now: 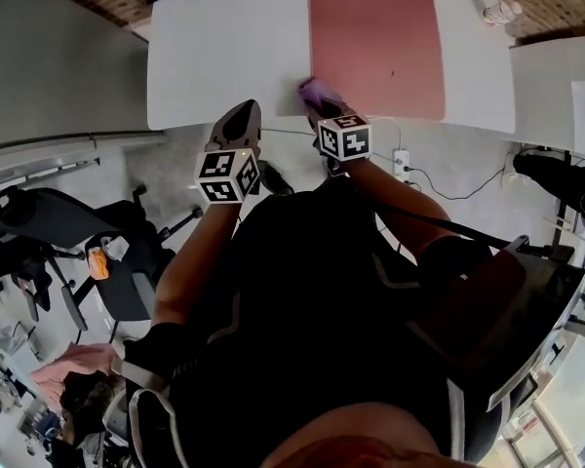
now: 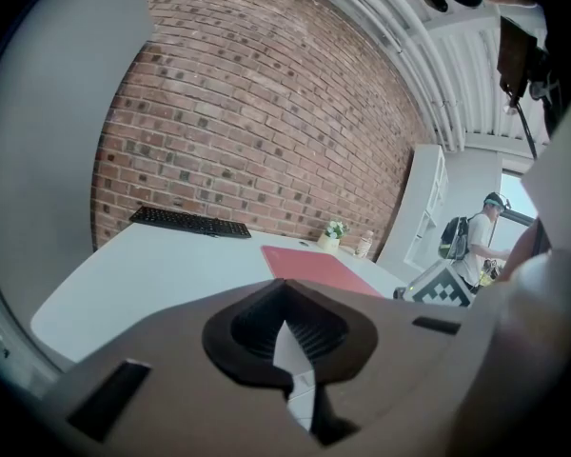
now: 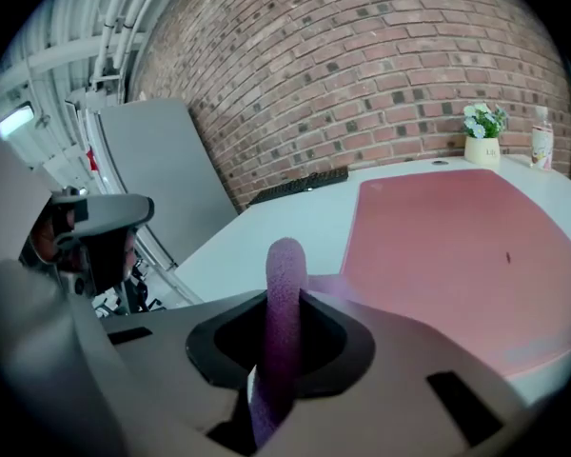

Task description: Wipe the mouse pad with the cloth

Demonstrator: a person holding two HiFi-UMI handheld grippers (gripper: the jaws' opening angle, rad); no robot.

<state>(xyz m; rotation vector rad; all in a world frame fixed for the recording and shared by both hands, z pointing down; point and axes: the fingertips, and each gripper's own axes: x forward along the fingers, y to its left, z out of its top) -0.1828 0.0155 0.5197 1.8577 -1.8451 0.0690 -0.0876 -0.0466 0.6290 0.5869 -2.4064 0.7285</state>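
Right tool [image 3: 282, 369] pinches one cloth [image 3: 285, 284] near one mouse pad [image 3: 457, 246].

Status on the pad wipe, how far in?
Done: the cloth is picked up, clamped in the right gripper. In hand: it sits at the near left corner of the mouse pad, so wiping looks barely begun. Left: likely most of the pad's surface. The left gripper is shut and empty.

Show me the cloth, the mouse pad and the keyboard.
cloth [image 3: 285, 288], right gripper view, on its rounded purple fold.
mouse pad [image 1: 375, 47], head view, middle of its pink surface.
keyboard [image 2: 190, 222], left gripper view, its middle keys.
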